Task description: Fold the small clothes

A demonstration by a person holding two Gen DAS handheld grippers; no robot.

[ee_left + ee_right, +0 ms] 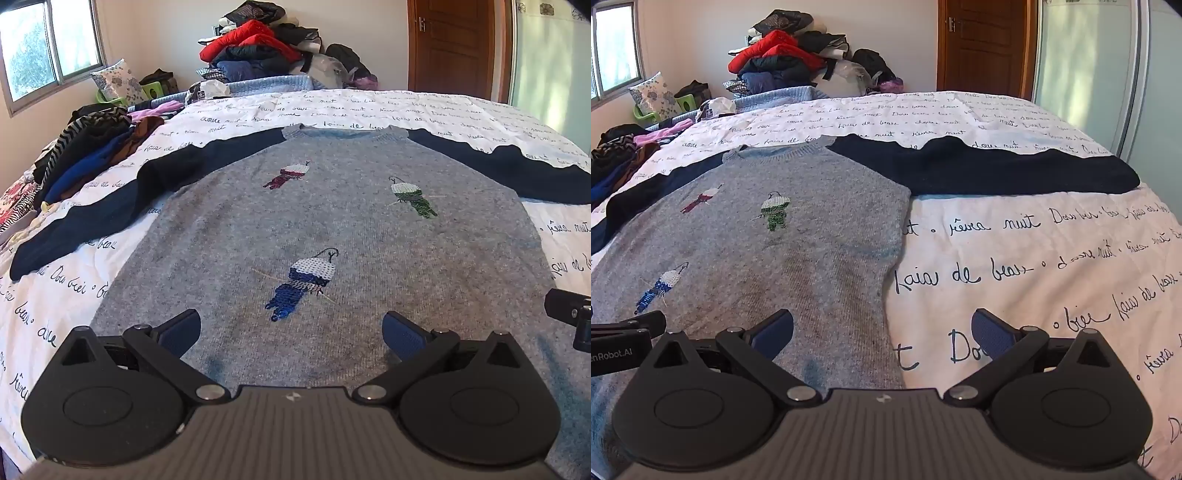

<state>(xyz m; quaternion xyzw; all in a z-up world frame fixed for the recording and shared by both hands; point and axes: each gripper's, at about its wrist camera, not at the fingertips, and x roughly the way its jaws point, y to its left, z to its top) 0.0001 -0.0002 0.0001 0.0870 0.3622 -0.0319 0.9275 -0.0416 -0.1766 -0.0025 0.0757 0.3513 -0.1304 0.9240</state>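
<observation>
A small grey sweater with dark navy sleeves and three sequin birds lies flat, front up, on the bed, sleeves spread out to both sides. It also shows in the right wrist view. My left gripper is open and empty above the sweater's lower hem, near the blue bird. My right gripper is open and empty over the sweater's lower right edge, straddling the hem side and the bedspread. The right sleeve stretches out to the right.
The bedspread is white with black handwriting. A stack of folded clothes lies along the bed's left edge. A heap of jackets and clothes stands behind the bed. A wooden door is at back right.
</observation>
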